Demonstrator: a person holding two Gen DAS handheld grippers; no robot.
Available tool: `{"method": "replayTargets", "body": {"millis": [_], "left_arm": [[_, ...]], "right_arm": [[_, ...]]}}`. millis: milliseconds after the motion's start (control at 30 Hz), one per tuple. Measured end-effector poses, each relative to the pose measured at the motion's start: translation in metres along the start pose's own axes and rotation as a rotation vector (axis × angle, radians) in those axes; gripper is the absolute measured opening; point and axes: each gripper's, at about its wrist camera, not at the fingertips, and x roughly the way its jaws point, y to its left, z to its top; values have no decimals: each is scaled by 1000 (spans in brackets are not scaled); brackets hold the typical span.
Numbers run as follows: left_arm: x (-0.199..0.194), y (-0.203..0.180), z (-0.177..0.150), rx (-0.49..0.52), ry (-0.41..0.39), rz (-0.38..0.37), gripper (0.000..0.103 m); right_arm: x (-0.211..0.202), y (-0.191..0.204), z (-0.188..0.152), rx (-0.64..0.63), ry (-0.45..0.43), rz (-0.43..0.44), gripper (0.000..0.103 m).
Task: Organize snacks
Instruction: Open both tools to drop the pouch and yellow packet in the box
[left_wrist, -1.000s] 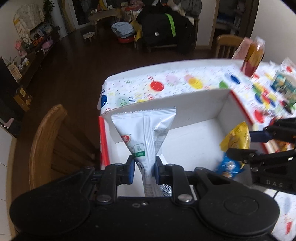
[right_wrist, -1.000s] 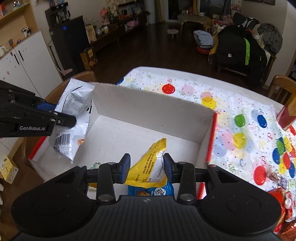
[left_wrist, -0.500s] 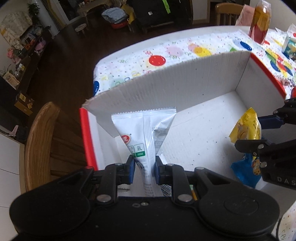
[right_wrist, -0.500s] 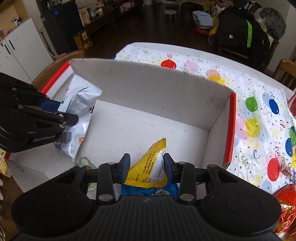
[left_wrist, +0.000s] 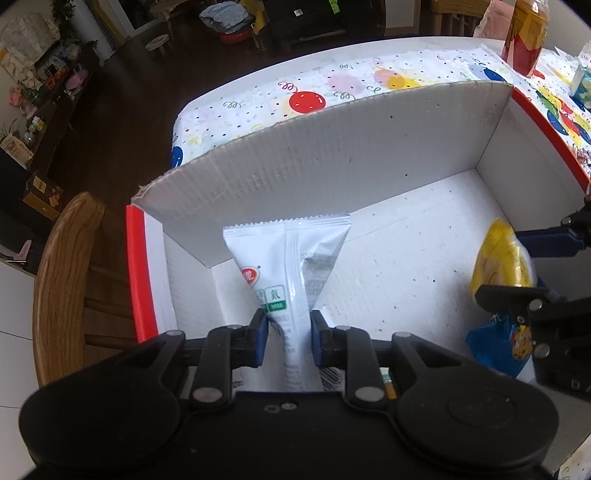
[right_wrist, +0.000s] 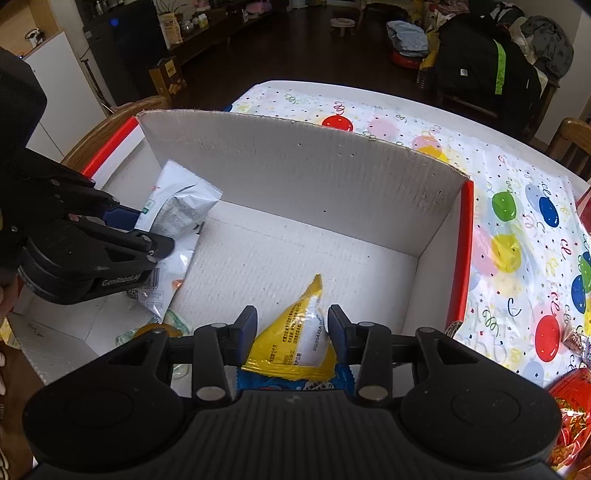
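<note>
The left gripper (left_wrist: 287, 328) is clamped on a white packet (left_wrist: 291, 258), low over the left end of the box (left_wrist: 332, 155). The right gripper (right_wrist: 291, 332) brackets a yellow packet (right_wrist: 295, 343) that lies on a blue packet (right_wrist: 295, 384); its pads look close to the foil, but I cannot tell whether they pinch it.

Risks, as I judge them: the white packet is held by a narrow waist, so it may swing or slip if released from height and land on the small wrapped snacks (right_wrist: 159, 332) below. The yellow packet may drag the blue one along if they stick. Further off, both tools work in one box and could knock together. More snacks wait on the tablecloth (right_wrist: 517, 236) beyond.
</note>
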Motion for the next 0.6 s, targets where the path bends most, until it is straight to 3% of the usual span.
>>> {"method": "replayTargets", "body": {"millis": [100,433,533,600], "left_arm": [[-1,-1,0,-4,-1,-4,27],[-18,1,-3,-45,-24,-38,43],[-28,1,-5,-54,-50,-41,58],[-36,0,-6,-49,-72,-46,60]], "right_arm": [[-3,-1,0,9,-11,5,55],[-27,-2,-2,10,-46,21,56],[-38,-4,-4,18,-66,27,57],[-46,-6,-5,25,-79,29,61]]}}
